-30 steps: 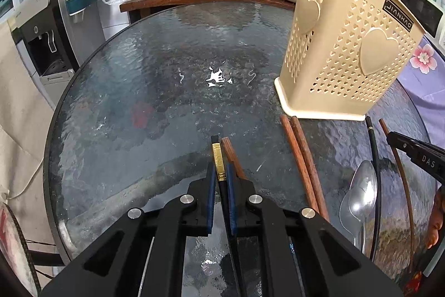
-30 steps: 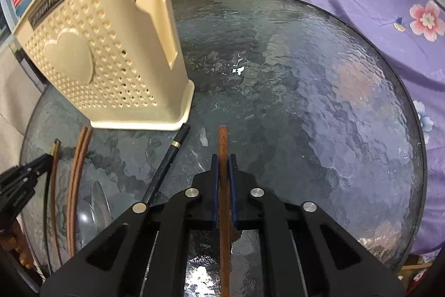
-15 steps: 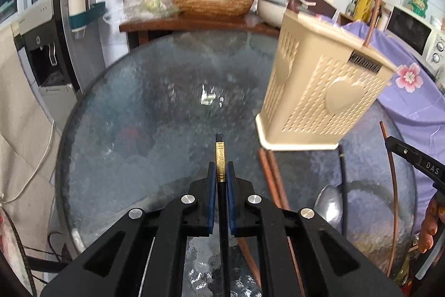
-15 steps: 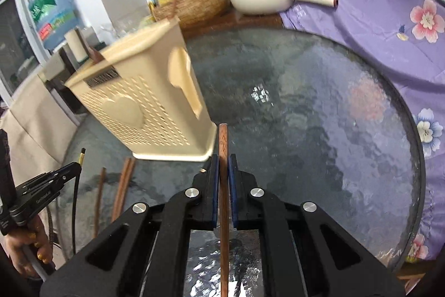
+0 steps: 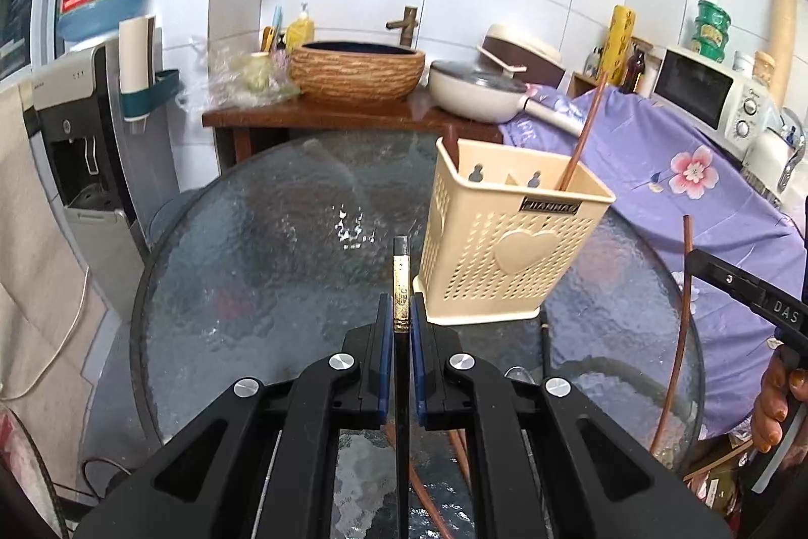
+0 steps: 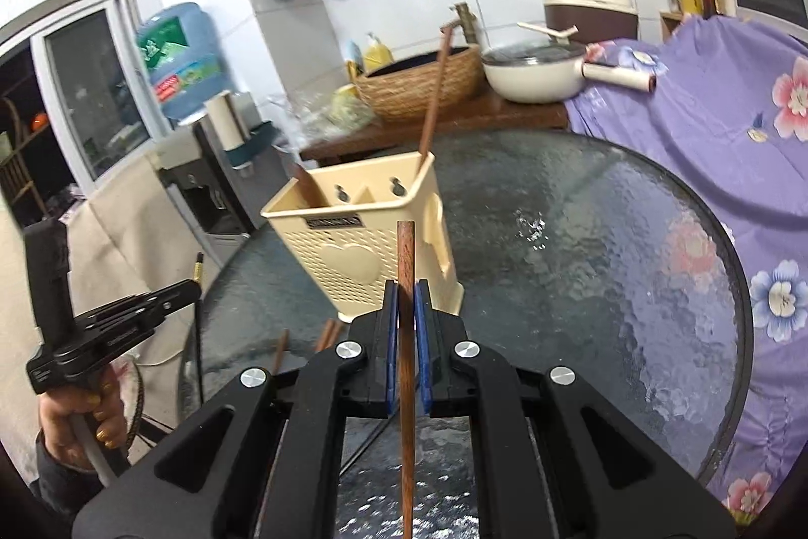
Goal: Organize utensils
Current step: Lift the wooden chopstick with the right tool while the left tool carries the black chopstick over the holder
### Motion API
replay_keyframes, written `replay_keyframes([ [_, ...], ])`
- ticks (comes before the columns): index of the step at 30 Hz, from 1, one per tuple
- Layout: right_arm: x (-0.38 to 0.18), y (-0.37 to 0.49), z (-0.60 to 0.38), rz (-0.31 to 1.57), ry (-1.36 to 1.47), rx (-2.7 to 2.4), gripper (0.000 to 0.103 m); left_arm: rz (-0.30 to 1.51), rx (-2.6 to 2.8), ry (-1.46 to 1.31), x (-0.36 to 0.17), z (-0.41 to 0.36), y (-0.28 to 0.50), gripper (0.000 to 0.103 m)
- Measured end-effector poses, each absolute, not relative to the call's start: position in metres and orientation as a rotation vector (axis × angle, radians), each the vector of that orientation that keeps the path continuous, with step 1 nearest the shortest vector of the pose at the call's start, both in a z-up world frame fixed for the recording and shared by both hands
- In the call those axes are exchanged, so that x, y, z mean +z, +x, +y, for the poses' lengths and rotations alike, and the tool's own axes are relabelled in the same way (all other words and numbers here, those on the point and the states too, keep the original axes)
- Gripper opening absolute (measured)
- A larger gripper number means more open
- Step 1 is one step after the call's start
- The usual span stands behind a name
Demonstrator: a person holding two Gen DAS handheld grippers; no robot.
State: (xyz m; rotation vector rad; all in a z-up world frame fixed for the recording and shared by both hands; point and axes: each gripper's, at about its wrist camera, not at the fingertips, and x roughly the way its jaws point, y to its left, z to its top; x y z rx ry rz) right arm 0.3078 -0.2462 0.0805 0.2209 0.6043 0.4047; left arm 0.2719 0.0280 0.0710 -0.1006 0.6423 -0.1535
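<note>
Both my grippers are lifting off the glass table [image 5: 242, 286] since a second ago; the cream utensil holder [image 5: 510, 256] now shows its open top at one o'clock. My left gripper [image 5: 399, 327] is clamping a black gold-banded chopstick [image 5: 400, 286]. My right gripper [image 6: 405, 311] is pinching a brown wooden chopstick [image 6: 405, 266]. My grippers are hiding both sticks' lower ends.

Bright, even light; glare on the glass table [image 5: 262, 266] (edges bend, corners dark).
</note>
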Motion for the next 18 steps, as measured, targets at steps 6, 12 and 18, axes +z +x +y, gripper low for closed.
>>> replay_keyframes([
  [6, 0.100, 0.288, -0.250, 0.574, 0.231, 0.456, 0.007, 0.620, -0.183, -0.103, 0.082, 0.027, 0.261, 0.007],
  [12, 0.117, 0.272, -0.250, 0.531, 0.217, 0.490, 0.007, 0.575, -0.201, -0.089, 0.099, 0.026, 0.247, 0.007],
  [18, 0.136, 0.266, -0.248, 0.497, 0.207, 0.507, 0.007, 0.532, -0.216, -0.080, 0.117, 0.024, 0.240, 0.007],
])
